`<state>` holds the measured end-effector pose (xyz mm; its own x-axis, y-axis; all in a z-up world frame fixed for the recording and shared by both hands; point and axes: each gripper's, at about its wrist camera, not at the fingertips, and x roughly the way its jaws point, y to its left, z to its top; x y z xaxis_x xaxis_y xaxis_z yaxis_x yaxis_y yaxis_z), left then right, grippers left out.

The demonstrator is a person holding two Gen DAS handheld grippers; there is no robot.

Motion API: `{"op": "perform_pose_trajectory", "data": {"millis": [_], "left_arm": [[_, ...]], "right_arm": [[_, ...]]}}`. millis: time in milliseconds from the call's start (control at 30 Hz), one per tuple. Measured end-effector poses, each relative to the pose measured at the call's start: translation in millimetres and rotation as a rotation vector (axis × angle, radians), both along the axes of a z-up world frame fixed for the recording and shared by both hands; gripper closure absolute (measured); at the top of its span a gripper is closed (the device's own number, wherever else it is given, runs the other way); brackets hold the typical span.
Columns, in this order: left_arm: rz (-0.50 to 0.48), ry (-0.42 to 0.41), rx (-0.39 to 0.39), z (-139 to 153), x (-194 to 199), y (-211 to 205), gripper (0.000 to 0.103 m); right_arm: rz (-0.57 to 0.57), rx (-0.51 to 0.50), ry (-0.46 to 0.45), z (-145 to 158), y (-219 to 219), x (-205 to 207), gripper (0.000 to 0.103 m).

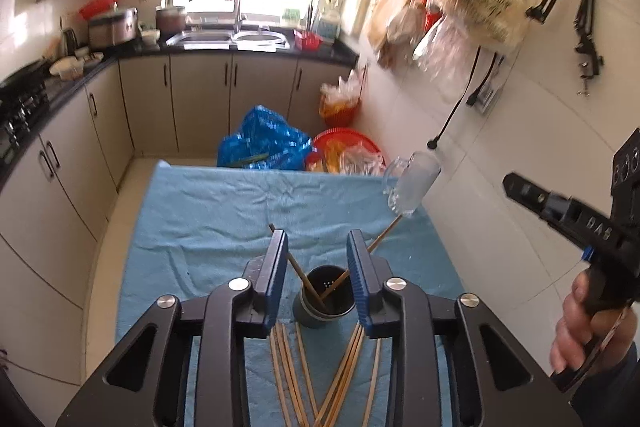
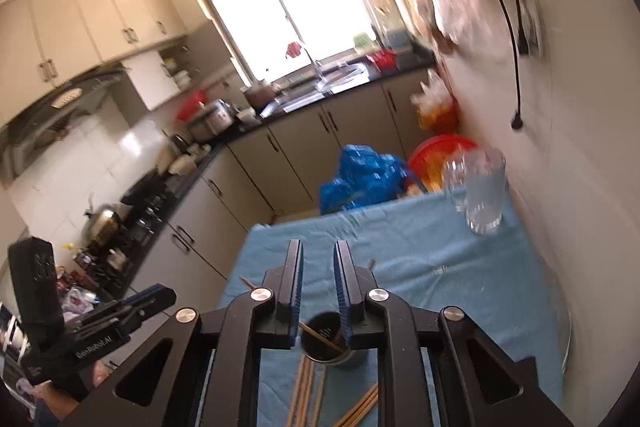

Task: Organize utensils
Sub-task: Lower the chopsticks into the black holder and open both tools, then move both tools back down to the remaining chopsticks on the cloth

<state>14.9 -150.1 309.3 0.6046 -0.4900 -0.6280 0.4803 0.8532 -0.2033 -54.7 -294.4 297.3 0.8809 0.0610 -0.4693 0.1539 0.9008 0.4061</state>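
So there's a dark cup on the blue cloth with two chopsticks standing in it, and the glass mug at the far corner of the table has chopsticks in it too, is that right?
Not quite. The dark cup on the blue cloth does hold two chopsticks, but the glass mug at the far corner is empty, as the right wrist view shows. The other chopsticks lie loose on the cloth.

Two chopsticks [image 1: 316, 281] in one holder [image 1: 324, 301]; about nine loose chopsticks [image 1: 320, 379] by near table [image 1: 208, 211] edge; one glass mug [image 1: 410, 185] at far right corner.

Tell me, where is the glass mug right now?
The glass mug stands at the far right corner of the blue cloth, beside the tiled wall, just in front of the red basin.
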Motion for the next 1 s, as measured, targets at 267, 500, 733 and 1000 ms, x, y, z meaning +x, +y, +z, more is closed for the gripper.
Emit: {"op": "perform_pose_trajectory", "data": {"millis": [267,500,733,1000], "left_arm": [[0.037,-0.029,-0.019,32.6,-37.5,1.6,0.07],[0.084,0.046,0.015,-5.9,-50.7,14.7,0.069],[0.121,0.227,0.075,-95.0,-37.5,32.7,0.069],[0.077,0.396,0.164,-194.2,-22.1,30.1,0.069]], "right_arm": [[0.06,-0.009,-0.109,55.0,3.8,-39.9,0.067],[0.105,0.029,0.06,-14.9,-1.1,-44.6,0.067],[0.056,0.127,0.345,-144.5,-17.7,-46.9,0.067],[0.005,0.198,0.521,-242.4,-15.7,-57.4,0.067]]}}
